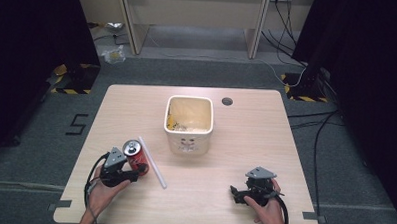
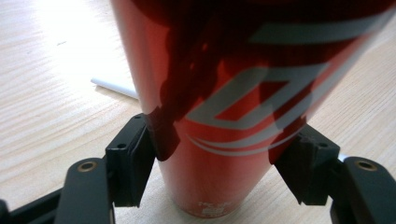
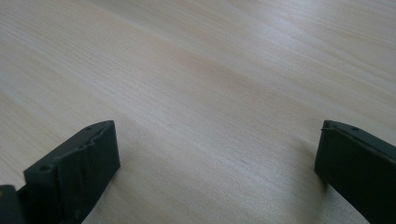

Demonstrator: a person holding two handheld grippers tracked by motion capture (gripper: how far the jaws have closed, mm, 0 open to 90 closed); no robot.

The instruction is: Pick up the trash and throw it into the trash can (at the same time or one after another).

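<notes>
Two grippers work at the table's (image 1: 266, 119) near edge. At near left, the left gripper (image 1: 134, 174) has its jaws closed against both sides of a red can (image 1: 137, 157), low on its body; the can stands just left of a white straw (image 1: 152, 162). At near right, the right gripper (image 1: 236, 194) rests with jaws wide apart, holding nothing. We judge the grasp made; next we must lift the can toward the bin (image 1: 189, 120) at centre, keeping it upright.

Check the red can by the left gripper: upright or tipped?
Upright. The red can shows its silver top to the high view, and its base sits on the table between the left gripper pads.
</notes>
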